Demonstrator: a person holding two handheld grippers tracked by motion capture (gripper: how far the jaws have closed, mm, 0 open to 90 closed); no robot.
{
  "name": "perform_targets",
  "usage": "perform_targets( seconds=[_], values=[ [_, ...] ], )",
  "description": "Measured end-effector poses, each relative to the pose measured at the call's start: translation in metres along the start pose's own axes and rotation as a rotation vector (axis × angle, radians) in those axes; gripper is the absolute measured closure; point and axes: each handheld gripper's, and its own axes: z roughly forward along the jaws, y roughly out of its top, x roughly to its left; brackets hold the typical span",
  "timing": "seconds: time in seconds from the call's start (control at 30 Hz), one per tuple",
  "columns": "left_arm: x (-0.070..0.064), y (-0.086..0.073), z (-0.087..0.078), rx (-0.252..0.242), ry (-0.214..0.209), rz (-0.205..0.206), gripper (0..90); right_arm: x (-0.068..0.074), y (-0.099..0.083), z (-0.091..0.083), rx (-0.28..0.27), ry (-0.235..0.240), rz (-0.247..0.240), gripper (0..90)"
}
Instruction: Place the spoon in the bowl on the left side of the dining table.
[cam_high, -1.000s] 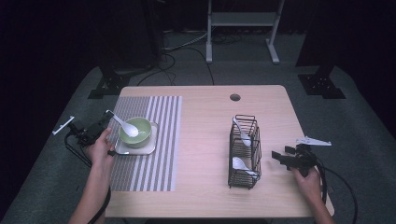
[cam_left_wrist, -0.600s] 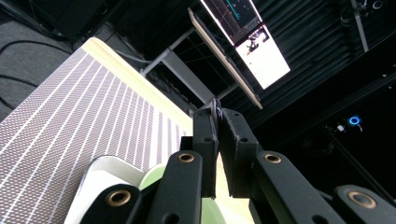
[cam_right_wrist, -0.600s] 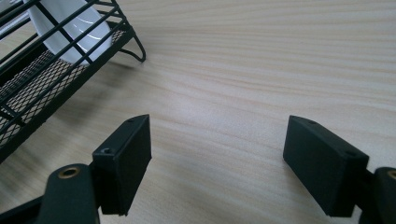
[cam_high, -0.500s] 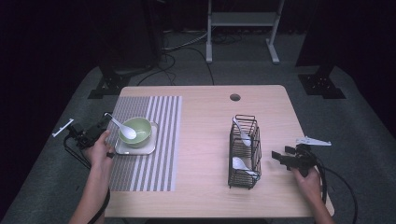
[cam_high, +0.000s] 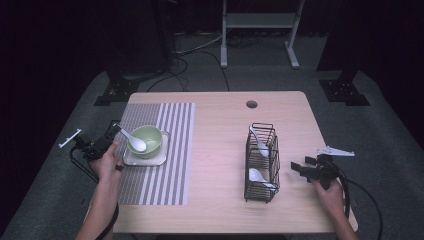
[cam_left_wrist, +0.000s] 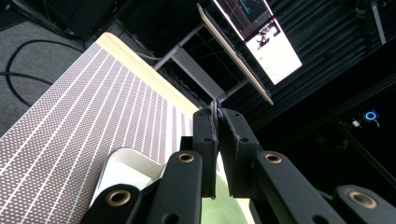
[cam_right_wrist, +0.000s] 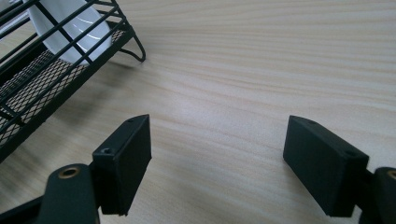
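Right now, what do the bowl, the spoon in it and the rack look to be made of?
Bowl: pale green, smooth, probably glazed ceramic or melamine. Spoon: white and glossy, likely ceramic or plastic; the left claw grips its handle. Rack: thin black wire with a mesh floor, seemingly coated metal.

The left gripper (cam_high: 114, 134) is tilted upward at the person's left, its jaws pressed nearly together, gripped by the left hand (cam_high: 106, 161). The right gripper (cam_high: 299, 168) is held low and level by the right hand (cam_high: 330, 191), jaws spread wide apart.
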Motion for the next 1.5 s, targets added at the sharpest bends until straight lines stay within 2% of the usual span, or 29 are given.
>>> perform_targets(
  seconds=[0.23, 0.33, 0.47, 0.83, 1.13, 1.5],
  values=[
    [0.004, -0.002, 0.000, 0.004, 0.010, -0.006, 84.4, 0.000, 0.000, 0.000, 0.001, -0.001, -0.002, 22.2],
    [0.006, -0.004, 0.001, 0.011, 0.019, 0.006, 83.9, 0.000, 0.000, 0.000, 0.001, -0.001, -0.004, 22.2],
    [0.007, -0.006, 0.001, 0.010, 0.015, -0.002, 84.0, 0.000, 0.000, 0.000, 0.004, -0.003, -0.003, 22.2],
    [0.012, -0.008, 0.000, 0.015, 0.032, 0.010, 83.1, 0.000, 0.000, 0.000, 0.007, 0.000, 0.001, 22.2],
    [0.017, -0.010, -0.001, 0.034, 0.044, 0.012, 78.5, -0.002, 0.000, 0.000, 0.004, 0.010, 0.017, 22.3],
    [0.021, -0.011, -0.002, 0.053, 0.046, 0.021, 67.3, -0.002, 0.000, -0.001, -0.005, 0.016, 0.014, 22.3]
  ],
)
